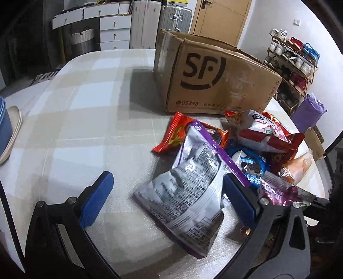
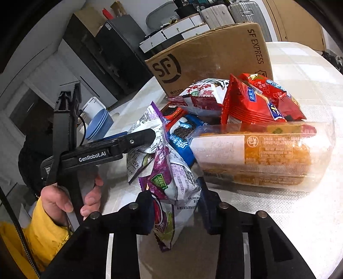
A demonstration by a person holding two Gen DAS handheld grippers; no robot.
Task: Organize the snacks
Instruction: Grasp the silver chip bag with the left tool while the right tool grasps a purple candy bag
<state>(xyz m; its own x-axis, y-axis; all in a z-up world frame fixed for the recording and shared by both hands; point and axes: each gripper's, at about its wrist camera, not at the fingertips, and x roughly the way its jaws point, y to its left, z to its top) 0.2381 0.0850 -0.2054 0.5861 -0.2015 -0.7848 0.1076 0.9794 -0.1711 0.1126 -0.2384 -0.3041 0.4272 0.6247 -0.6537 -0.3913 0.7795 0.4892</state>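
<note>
Crowding the cardboard box [image 1: 214, 70], snacks surround right tongs [image 2: 175, 206] seemingly clamping purple packet [image 2: 173, 184]; left tongs [image 1: 169, 193] apart.

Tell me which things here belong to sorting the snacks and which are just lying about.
Job: snack pile, purple packet in the right gripper, silver bag between the open left gripper's fingers, cardboard box.
Lying about: blue bowls, shoe rack, suitcases.

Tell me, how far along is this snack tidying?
Barely started. Nothing looks put away yet: the snack pile sits heaped on the table before the cardboard box, whose inside is hidden. In hand: the right hand-held gripper has just closed on a small purple packet, while the left hand-held gripper stands open around a silver-and-purple bag. The remaining heap is left.
</note>
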